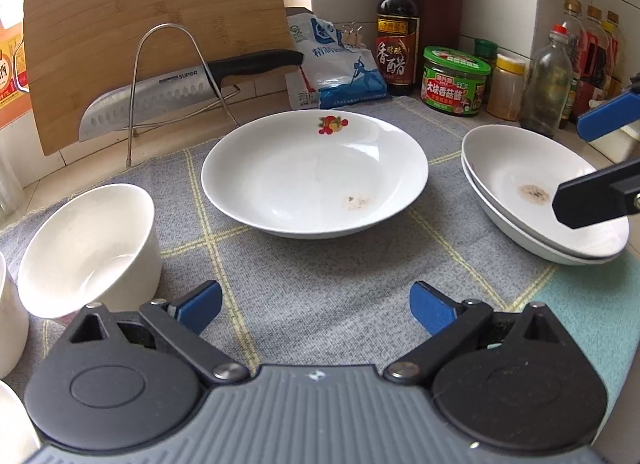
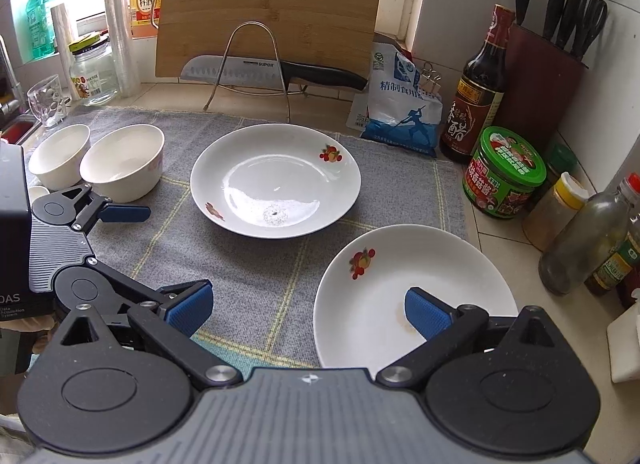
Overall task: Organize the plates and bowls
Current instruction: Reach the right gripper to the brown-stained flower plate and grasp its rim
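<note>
A white plate with fruit prints lies in the middle of the grey mat. To its right, two white plates are stacked. White bowls stand at the mat's left. My left gripper hovers open over bare mat, in front of the middle plate. My right gripper is open too; one blue pad sits over the stacked plates and the other over the mat. Neither holds anything.
A bamboo cutting board and a knife in a wire rack stand behind the mat. A salt bag, a vinegar bottle, a green-lidded jar, more bottles and a knife block crowd the right side. Glass jars sit at the left.
</note>
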The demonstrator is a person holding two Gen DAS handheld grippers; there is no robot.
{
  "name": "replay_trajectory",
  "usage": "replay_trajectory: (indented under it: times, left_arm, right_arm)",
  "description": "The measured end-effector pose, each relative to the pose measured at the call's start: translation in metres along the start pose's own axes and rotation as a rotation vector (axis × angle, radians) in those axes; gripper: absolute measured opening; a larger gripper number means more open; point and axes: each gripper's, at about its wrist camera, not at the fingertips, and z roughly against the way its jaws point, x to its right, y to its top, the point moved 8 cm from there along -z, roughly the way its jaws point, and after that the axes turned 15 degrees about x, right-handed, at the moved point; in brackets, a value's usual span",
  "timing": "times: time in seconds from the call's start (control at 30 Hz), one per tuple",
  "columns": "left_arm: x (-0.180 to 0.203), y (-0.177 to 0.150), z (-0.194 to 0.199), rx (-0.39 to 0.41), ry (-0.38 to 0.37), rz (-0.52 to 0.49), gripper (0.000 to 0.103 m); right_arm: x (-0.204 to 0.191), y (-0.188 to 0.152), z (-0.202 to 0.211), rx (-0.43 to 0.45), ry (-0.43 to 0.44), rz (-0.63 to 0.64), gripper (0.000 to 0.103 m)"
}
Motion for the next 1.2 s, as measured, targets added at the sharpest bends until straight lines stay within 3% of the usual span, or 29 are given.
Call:
replay_trajectory:
  times: [0.33,0.83,1.2]
  left_arm:
    - [0.005,0.001,-0.036,-0.031,0.08,0.039,0.103]
    - [0.006,0.001,-0.04,0.027,0.097,0.075,0.103]
    - [0.005,0.004,-0.043,0.007,0.09,0.071,0.103]
  right_arm:
    - [0.025,0.026,-0.057,-0.012,0.156,0.082,0.103]
    - [0.016,0.044,-0.128,-0.058,0.354,0.176,0.103]
    - [0.018,0.045,-0.178,-0.126,0.411,0.2,0.103]
